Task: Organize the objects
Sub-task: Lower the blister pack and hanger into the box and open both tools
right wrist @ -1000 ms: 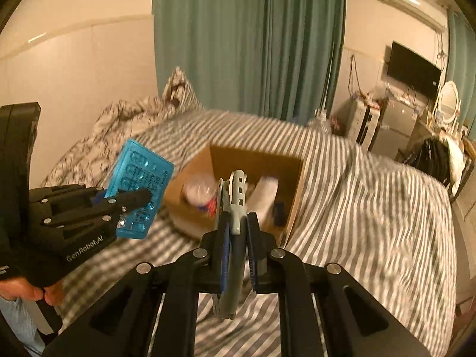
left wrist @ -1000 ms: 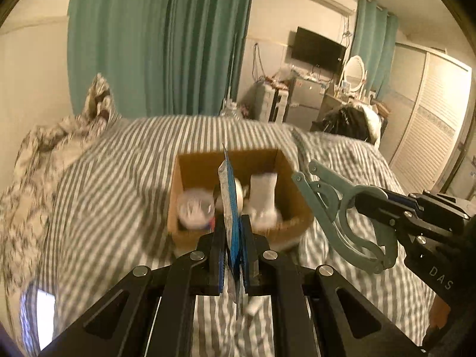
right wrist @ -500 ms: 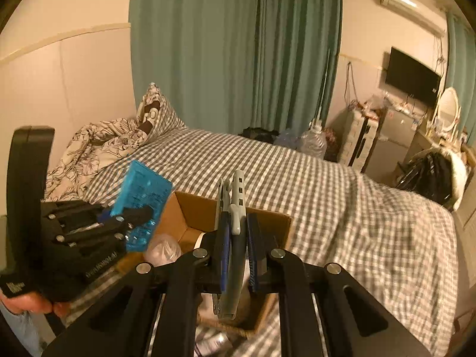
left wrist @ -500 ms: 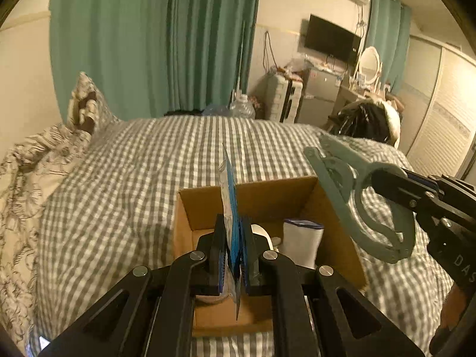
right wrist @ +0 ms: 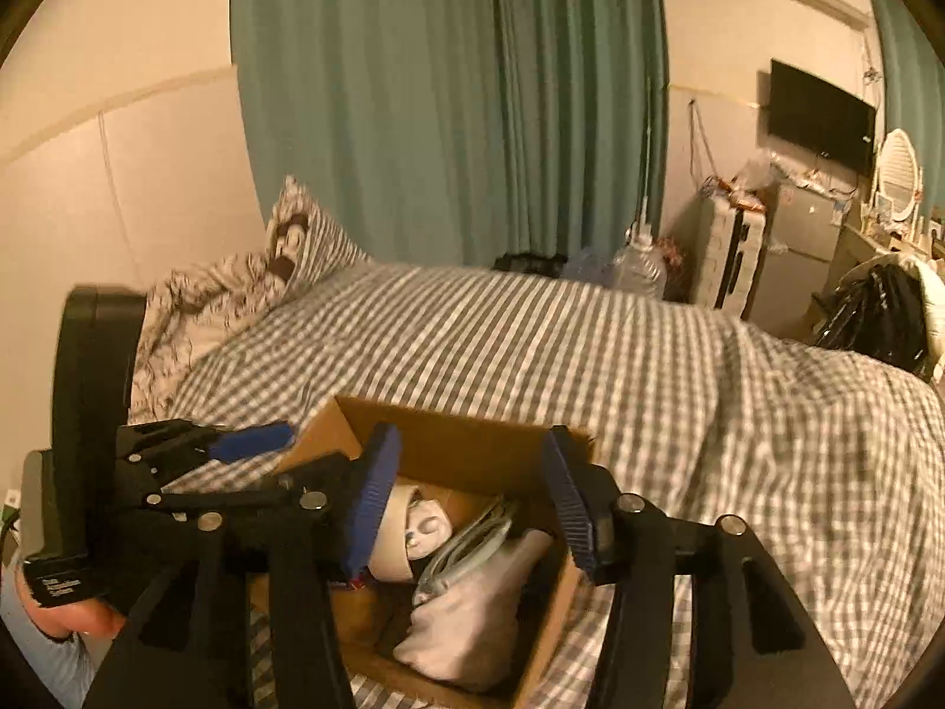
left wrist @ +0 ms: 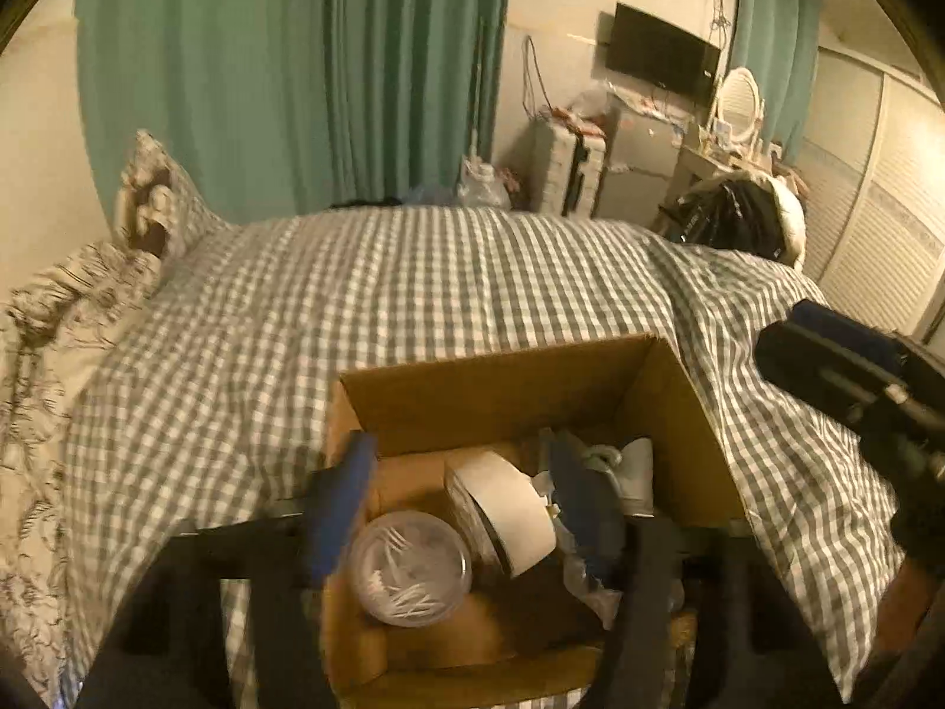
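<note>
- Both tongs hang spread over the cardboard box (left wrist: pixel 514 381), holding nothing: the left gripper (left wrist: pixel 466 508) straddles its near half, and the right gripper (right wrist: pixel 466 490) spans it from rim to rim.
- Inside the box lie a tape roll (left wrist: pixel 511 511), a clear tub of cotton swabs (left wrist: pixel 407 570) and a pale bundle (right wrist: pixel 466 614), below the rim.
- Beyond the box's far wall, the checked bedspread (left wrist: pixel 384 295) runs bare to the green curtain (left wrist: pixel 283 71).
- White lettering on the left gripper's body is too blurred to read.
</note>
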Demonstrator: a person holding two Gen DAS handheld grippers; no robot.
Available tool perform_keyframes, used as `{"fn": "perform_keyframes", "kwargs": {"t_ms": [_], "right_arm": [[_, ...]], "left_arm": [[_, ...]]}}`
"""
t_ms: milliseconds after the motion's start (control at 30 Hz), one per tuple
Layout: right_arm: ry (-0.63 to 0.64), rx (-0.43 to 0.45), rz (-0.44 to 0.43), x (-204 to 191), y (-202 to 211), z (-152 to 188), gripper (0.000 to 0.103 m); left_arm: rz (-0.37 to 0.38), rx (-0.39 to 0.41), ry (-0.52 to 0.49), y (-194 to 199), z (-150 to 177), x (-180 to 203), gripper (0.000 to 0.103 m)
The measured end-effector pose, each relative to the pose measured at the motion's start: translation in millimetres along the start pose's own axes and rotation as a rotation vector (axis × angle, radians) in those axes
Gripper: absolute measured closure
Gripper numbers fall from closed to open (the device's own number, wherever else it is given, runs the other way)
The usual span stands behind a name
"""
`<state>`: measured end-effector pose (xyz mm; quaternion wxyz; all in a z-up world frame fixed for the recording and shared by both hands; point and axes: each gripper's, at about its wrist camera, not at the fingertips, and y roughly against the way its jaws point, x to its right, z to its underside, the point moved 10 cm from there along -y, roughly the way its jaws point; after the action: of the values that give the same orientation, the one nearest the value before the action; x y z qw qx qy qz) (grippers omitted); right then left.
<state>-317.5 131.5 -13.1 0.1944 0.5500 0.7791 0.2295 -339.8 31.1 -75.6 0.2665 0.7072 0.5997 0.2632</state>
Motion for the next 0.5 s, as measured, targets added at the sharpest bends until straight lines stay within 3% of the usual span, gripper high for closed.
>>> {"fn": "perform_keyframes", "kwargs": {"t_ms": [167,233,500], "right_arm": [[0.016,0.014,0.038,8.8,41.0,-7.8,0.046],[0.024,0.016,0.036,10.5,55.4,-7.7,0.043],[0.075,0.076,0.088,13.2,126.9,-8.2,0.028]], "left_arm": [[-0.035,0.037,-0.017,34.3,-3.1,4.3,0.032],[-0.045,0.062,-0.016,51.7,-5.7,6.7,0.021],[-0.071,0.182,-0.007,121.6,-16.3,18.7,0.004]]}}
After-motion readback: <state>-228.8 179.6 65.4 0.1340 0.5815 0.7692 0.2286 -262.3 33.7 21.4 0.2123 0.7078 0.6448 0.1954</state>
